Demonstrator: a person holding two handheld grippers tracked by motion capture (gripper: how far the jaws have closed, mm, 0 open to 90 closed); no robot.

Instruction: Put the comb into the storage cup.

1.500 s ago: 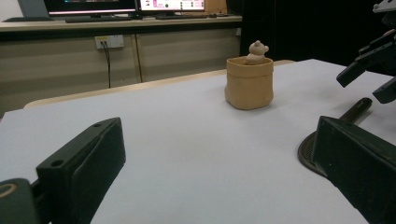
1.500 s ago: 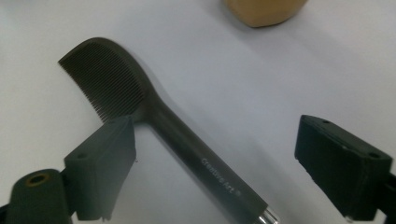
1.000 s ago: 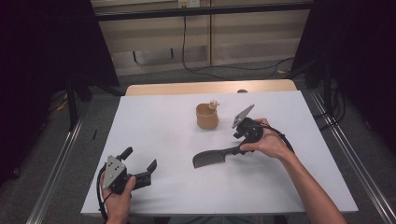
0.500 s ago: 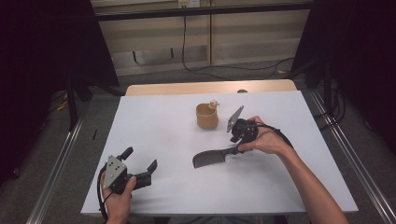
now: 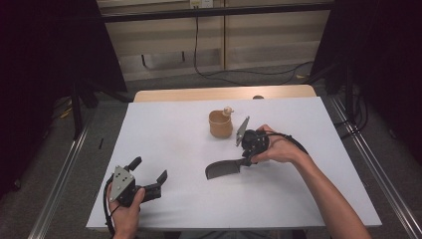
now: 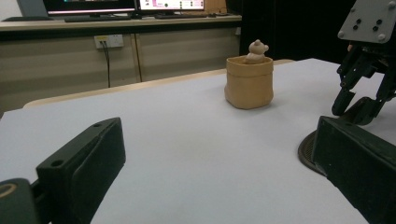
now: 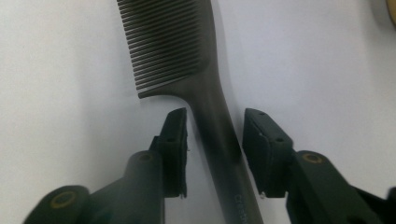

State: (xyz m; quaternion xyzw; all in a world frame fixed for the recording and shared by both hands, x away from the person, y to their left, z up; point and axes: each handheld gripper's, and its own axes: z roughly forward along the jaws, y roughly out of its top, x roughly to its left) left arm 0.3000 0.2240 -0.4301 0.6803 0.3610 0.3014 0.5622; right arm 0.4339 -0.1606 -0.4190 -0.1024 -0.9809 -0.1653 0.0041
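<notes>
A dark comb (image 5: 221,171) lies flat on the white table (image 5: 169,124), teeth toward the person's left. My right gripper (image 5: 246,159) points down over the comb's handle. In the right gripper view the handle (image 7: 219,135) runs between the two pads (image 7: 173,140) with a thin gap on each side; the jaws have just been closing around it and stand open. My left gripper (image 5: 149,168) rests at the table's front left, open, with nothing between its jaws (image 6: 217,140).
A tan pouch-shaped cup (image 5: 220,124) with a small bear figure (image 5: 228,110) at its rim stands just beyond the right gripper. In the left gripper view the cup (image 6: 249,81) stands left of the right gripper (image 6: 355,100). Dark floor and metal rails flank the table.
The right gripper has shifted slightly left and down onto the comb's handle, and its jaws have narrowed around it. The left gripper and the cup have not moved.
</notes>
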